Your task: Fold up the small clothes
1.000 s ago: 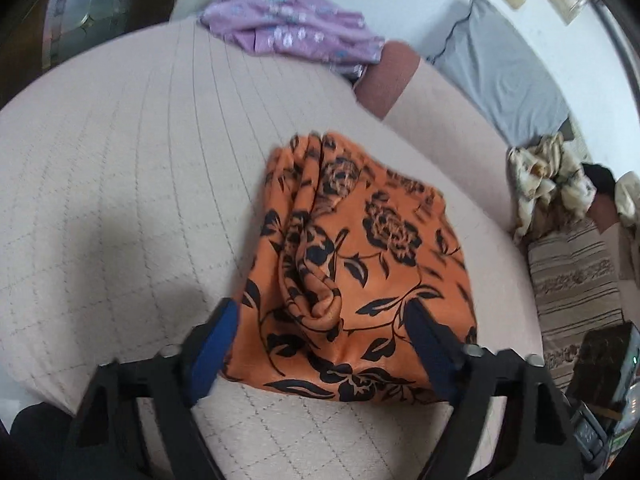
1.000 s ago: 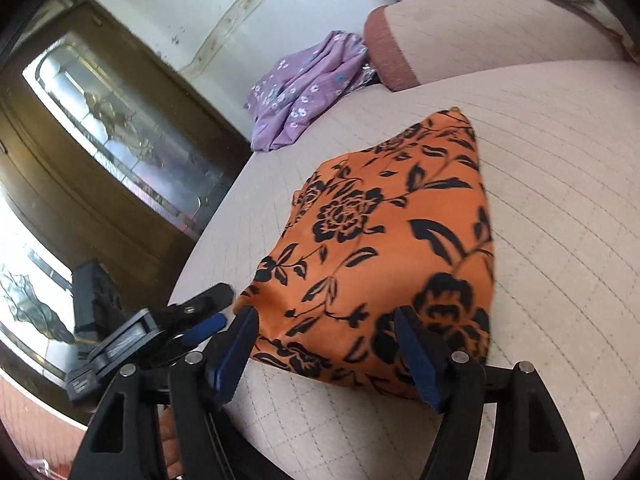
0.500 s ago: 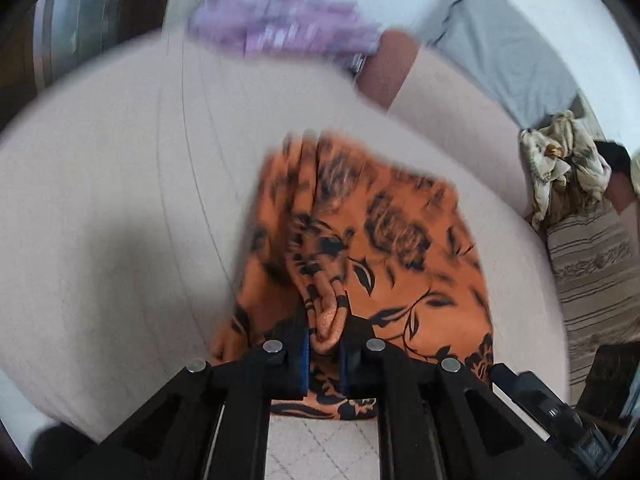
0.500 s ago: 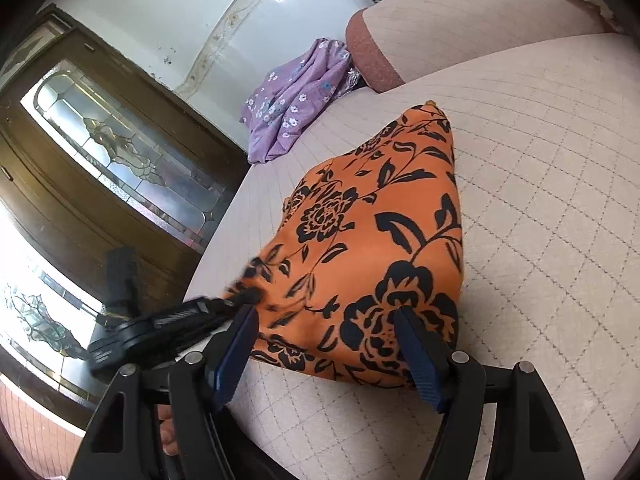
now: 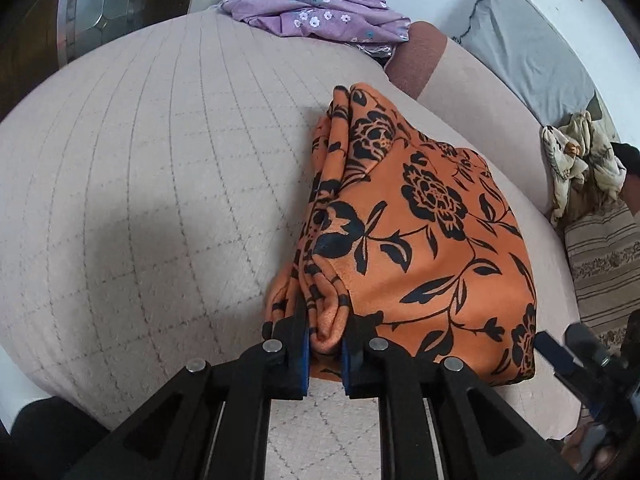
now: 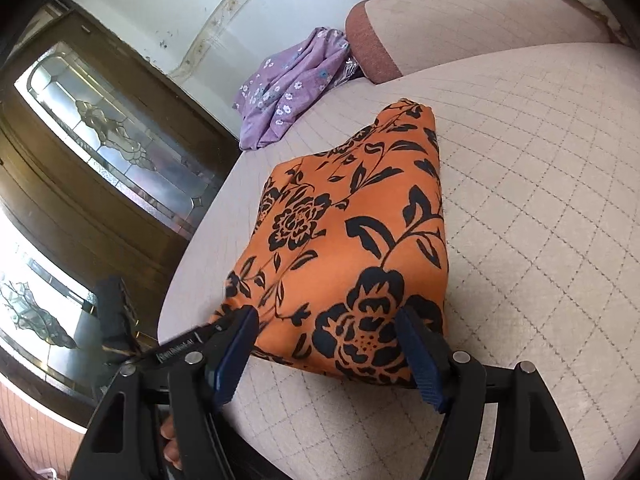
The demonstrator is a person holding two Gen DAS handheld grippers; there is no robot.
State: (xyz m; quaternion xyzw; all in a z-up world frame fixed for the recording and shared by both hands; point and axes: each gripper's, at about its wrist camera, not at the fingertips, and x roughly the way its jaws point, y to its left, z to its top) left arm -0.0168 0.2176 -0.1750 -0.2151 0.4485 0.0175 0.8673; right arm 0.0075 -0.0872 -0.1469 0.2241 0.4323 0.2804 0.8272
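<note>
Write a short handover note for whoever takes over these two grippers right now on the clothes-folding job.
Left gripper: shut on a bunched near edge of the orange cloth.
Right gripper: open, its jaws astride the cloth's other near corner, not pinching.
The cloth lies partly folded on the cushion; a purple garment waits crumpled at the back.
Left: close the right gripper, finish this fold, then do the purple one.

Beige quilted sofa point(image 5: 160, 152), white wall point(image 6: 192, 8)

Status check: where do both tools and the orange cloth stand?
Left tool pinching orange cloth at near edge. Right tool open, straddling its near corner. Purple garment far off, nothing in the way.
</note>
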